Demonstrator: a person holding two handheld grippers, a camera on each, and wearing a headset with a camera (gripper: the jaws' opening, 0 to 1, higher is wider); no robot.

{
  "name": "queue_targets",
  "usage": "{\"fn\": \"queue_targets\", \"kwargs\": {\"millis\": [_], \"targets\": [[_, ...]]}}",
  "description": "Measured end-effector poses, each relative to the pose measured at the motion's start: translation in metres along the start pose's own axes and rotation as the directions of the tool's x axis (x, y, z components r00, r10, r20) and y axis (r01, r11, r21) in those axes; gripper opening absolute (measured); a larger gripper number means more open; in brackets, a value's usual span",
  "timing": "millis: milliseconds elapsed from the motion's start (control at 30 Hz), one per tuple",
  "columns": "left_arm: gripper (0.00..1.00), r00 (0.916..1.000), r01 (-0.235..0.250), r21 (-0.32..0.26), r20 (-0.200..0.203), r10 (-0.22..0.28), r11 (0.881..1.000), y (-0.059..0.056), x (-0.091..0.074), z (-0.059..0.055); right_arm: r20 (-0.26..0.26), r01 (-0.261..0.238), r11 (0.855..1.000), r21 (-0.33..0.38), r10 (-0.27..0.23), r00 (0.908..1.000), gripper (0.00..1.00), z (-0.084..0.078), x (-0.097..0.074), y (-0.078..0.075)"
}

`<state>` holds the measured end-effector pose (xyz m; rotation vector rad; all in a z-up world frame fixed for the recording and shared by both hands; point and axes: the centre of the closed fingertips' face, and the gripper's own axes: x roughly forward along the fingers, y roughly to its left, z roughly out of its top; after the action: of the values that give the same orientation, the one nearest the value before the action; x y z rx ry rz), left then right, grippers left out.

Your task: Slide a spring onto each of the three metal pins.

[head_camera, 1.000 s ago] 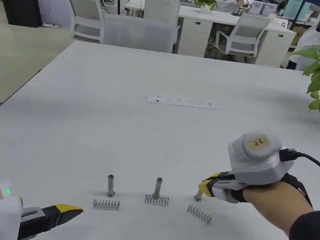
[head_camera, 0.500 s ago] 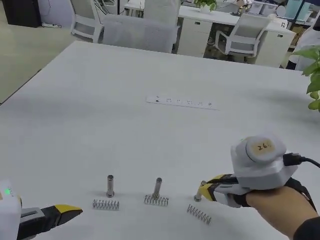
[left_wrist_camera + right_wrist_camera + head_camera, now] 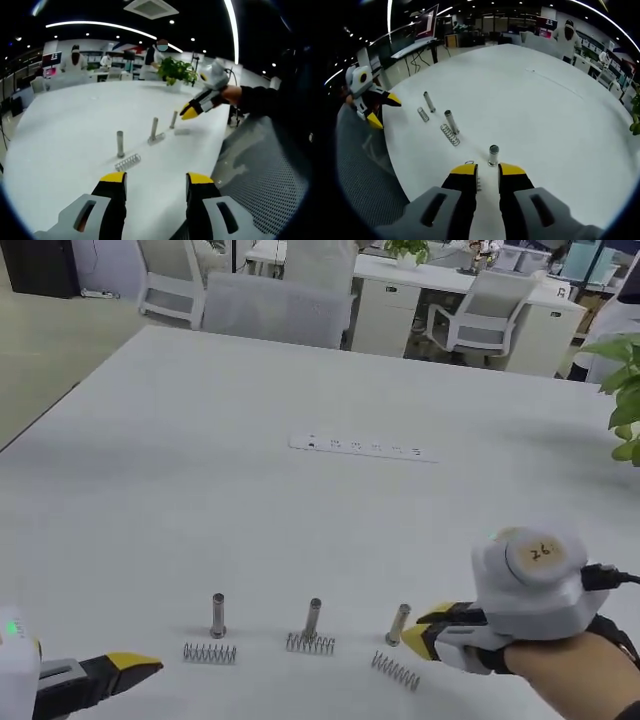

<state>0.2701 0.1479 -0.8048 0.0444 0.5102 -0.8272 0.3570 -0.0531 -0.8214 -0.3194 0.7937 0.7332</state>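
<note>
Pickup stage: at lower right, your right gripper (image 3: 418, 632), parted and empty like the left gripper (image 3: 156, 177), should next close on the spring (image 3: 396, 671) beside the pin (image 3: 401, 620).

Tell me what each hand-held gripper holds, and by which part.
Nothing. The left hand-held gripper and right hand-held gripper are both open and empty; all three springs lie on the table.

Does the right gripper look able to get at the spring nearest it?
Likely yes: the right gripper is open, the spring lies right by its tips, and the pin stands beside them, not between.
</note>
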Motion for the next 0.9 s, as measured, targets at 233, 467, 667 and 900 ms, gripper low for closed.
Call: {"fn": "queue_targets", "kwargs": {"millis": [233, 467, 667, 900], "targets": [[0.42, 1.0000, 0.001, -0.002, 0.003, -0.001, 1.000, 0.000, 0.000, 0.000, -0.021, -0.039, 0.999, -0.023, 0.039, 0.9990, 0.16, -0.008, 0.000, 0.008], [0.42, 1.0000, -0.001, -0.004, 0.007, 0.001, 1.000, 0.000, -0.001, 0.001, -0.083, -0.084, 0.995, -0.060, 0.079, 0.9934, 0.16, -0.023, 0.007, 0.018], [0.42, 1.0000, 0.000, -0.007, 0.010, 0.000, 1.000, -0.001, -0.001, 0.001, -0.120, -0.100, 0.992, -0.084, 0.089, 0.9887, 0.15, -0.030, 0.009, 0.019], [0.42, 1.0000, 0.003, -0.008, 0.009, -0.003, 1.000, -0.001, -0.001, 0.001, -0.162, -0.118, 0.987, -0.111, 0.099, 0.9817, 0.15, -0.037, 0.013, 0.022]]}}
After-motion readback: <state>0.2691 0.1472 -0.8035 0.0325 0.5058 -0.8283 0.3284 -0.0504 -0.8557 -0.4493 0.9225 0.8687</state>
